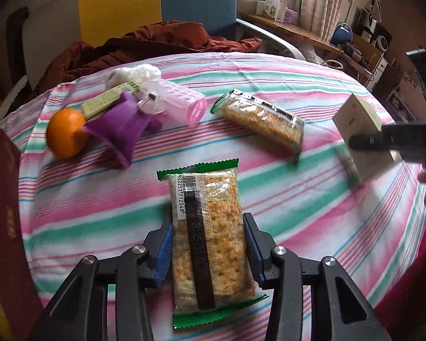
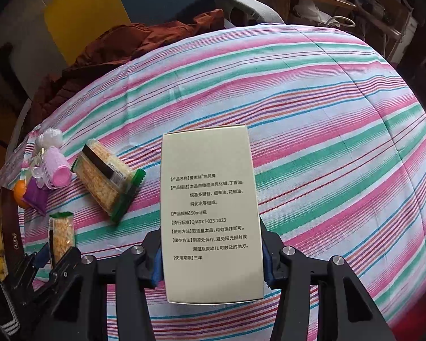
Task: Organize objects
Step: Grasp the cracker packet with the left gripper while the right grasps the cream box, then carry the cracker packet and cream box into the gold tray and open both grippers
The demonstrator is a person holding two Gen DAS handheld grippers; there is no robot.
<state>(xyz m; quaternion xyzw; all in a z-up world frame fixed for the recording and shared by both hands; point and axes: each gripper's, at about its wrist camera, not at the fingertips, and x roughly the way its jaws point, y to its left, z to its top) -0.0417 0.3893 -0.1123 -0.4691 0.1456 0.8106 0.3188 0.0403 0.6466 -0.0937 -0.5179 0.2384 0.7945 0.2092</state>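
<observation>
My left gripper (image 1: 208, 244) is shut on a cracker packet (image 1: 210, 236) with green ends, held over the striped tablecloth (image 1: 312, 199). It also shows in the right wrist view (image 2: 61, 236). My right gripper (image 2: 211, 248) is shut on a pale box (image 2: 210, 216) with printed text, also seen in the left wrist view (image 1: 357, 139). A second cracker packet (image 1: 262, 120) lies on the cloth. At the far left lie an orange (image 1: 66, 132), a purple pouch (image 1: 122, 130), a pink roller (image 1: 181, 103) and a small green box (image 1: 110, 99).
A dark red book (image 1: 5, 227) stands at the left edge. A brown jacket (image 1: 144, 42) lies on the chair behind the table. A wooden shelf (image 1: 298, 32) with boxes and clutter is at the back right. The cloth's right half (image 2: 326, 142) is bare.
</observation>
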